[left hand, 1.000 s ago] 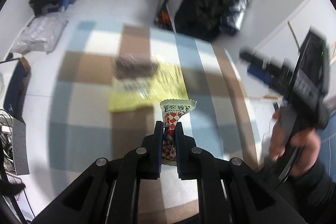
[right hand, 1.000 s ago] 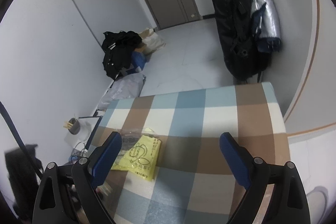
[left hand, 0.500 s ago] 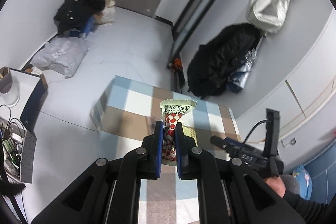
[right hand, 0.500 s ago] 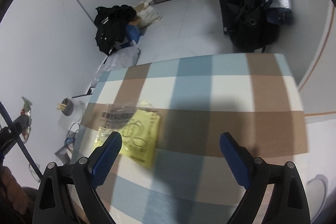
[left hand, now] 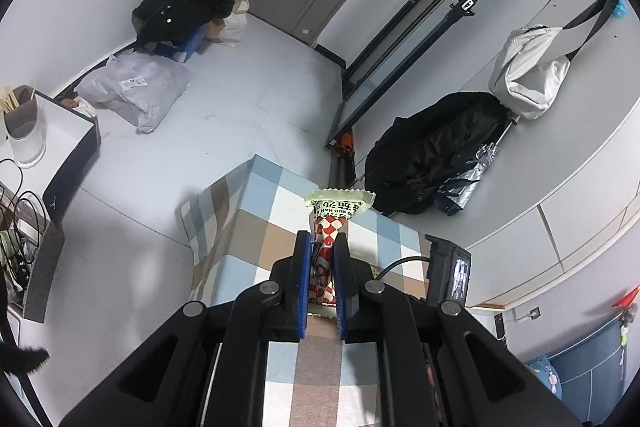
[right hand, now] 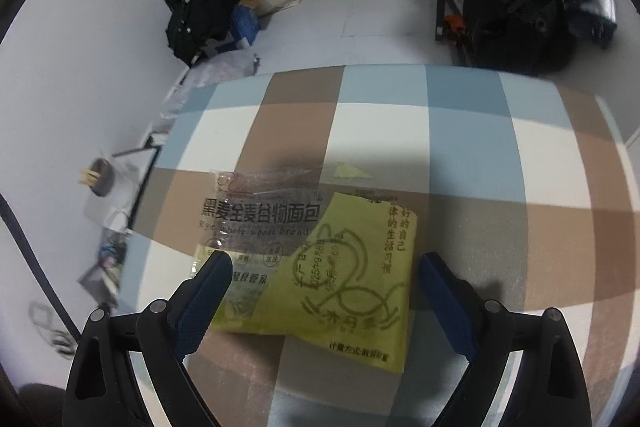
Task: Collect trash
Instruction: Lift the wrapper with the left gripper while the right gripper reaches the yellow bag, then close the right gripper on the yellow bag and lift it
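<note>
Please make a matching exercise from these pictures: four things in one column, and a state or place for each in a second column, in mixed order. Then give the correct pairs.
Things
1. left gripper
2. right gripper
3. yellow bag
4. white bag

States or places
A. hangs on the wall
B. lies flat on the checked cloth
C. shut on a red-and-white wrapper
D. open, nothing between its fingers

Pairs: 1-C, 2-D, 3-B, 4-A

The left gripper point(left hand: 322, 247) is clamped tight, while the right gripper point(right hand: 326, 267) gapes wide.
</note>
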